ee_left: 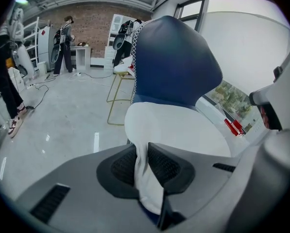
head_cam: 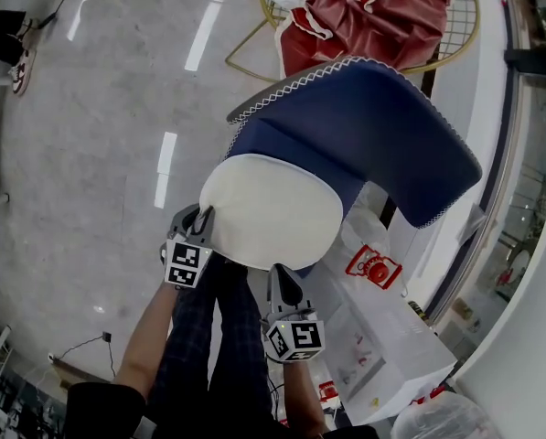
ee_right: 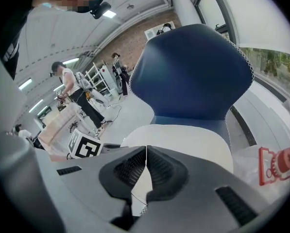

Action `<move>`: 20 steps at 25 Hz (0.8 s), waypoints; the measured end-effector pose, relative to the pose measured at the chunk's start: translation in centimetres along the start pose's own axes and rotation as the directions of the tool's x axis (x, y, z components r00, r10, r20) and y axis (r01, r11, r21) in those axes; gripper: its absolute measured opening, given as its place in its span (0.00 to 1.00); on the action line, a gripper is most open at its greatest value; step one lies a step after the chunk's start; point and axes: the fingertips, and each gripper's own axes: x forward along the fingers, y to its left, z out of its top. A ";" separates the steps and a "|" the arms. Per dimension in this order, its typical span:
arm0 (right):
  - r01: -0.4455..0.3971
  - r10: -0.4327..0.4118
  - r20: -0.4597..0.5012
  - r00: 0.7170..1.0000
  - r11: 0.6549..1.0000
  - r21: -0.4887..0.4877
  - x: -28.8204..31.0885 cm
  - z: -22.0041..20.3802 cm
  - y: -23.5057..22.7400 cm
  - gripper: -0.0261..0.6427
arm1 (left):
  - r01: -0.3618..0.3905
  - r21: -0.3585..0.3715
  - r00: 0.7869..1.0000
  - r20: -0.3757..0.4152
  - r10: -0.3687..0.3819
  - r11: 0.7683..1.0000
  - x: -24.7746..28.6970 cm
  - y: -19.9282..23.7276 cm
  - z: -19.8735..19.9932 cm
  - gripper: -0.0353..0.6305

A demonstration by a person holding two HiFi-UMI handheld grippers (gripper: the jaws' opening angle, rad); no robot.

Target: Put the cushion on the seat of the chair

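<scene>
My left gripper (ee_left: 145, 152) has its jaws almost together. They are closed on a fold of the white cushion (ee_left: 179, 130). The cloth fills the narrow gap between the two ribbed pads and hangs down behind them.

My right gripper (ee_right: 145, 152) is closed more tightly. Its jaw tips meet in a thin line, and the thin near edge of the cushion is pinched between the pads just behind that line.

Ahead of both pairs of jaws the cushion spreads out as a rounded white pad. It lies over the seat of the blue chair (head_cam: 382, 135). Beyond the far edge of the cushion a strip of blue seat shows, and behind it the backrest rises with white zigzag stitching along its rim. I cannot tell whether the cushion already rests on the seat or is just above it.

From the head view the left jaws hold the near-left rim of the cushion and the right jaws hold its near rim, well apart from each other.

To the right of my right jaws, beside the chair, lies a white bag (ee_right: 276, 166) with a red print. Past the backrest, a red cloth (head_cam: 364, 12) is heaped on a gold wire chair (head_cam: 460, 35).
</scene>
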 end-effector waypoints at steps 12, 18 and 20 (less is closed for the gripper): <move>-0.006 0.006 -0.012 1.000 1.000 -0.004 1.1 0.0 -0.1 0.08 | -0.026 -0.053 1.000 -0.001 0.026 0.998 1.1 1.7 -1.0 0.22; 0.003 -0.003 0.003 1.000 1.000 -0.008 -0.4 0.7 0.0 0.08 | -0.073 -0.068 0.997 -0.028 0.071 0.995 0.3 2.5 -0.8 0.38; 0.004 -0.004 0.009 1.000 1.000 -0.014 -1.1 0.9 0.1 0.08 | -0.076 -0.077 0.997 -0.026 0.075 0.994 -0.4 2.2 -0.3 0.40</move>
